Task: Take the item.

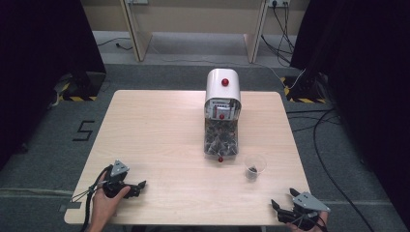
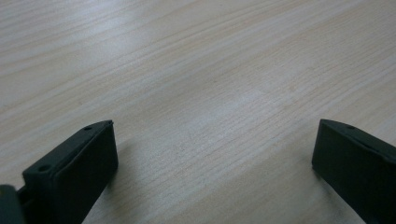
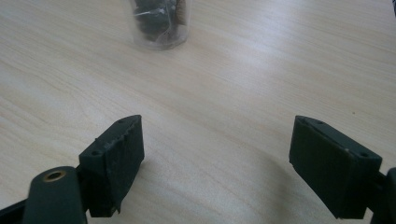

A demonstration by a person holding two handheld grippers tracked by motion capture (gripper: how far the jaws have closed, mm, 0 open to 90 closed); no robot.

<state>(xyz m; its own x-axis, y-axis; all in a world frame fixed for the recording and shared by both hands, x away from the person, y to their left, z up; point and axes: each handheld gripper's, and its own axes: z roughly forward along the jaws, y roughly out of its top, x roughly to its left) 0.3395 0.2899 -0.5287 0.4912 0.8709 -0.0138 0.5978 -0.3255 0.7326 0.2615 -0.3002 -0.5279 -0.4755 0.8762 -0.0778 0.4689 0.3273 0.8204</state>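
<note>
Currently both tools sit parked at the near edge of the pale wood-grain laminate table [image 1: 159, 130], nothing held. Left gripper [image 1: 140, 185] rests on bare board, jaws spread wide, empty; right gripper [image 1: 279, 207] likewise spread, aimed at the small clear plastic cup [image 1: 254, 166]. That cup stands upright just right of the white round-topped dispenser with a clear hopper of dark wrapped pieces [image 1: 222, 113], probably placed there to catch what drops from the red knob [image 1: 220, 159] at its foot (a guess from the layout). Cup already holds a little dark material at the bottom [image 3: 159, 21]. Thin glossy wall, so it should crush easily; matte black jaw pads look hard and flat.
</note>
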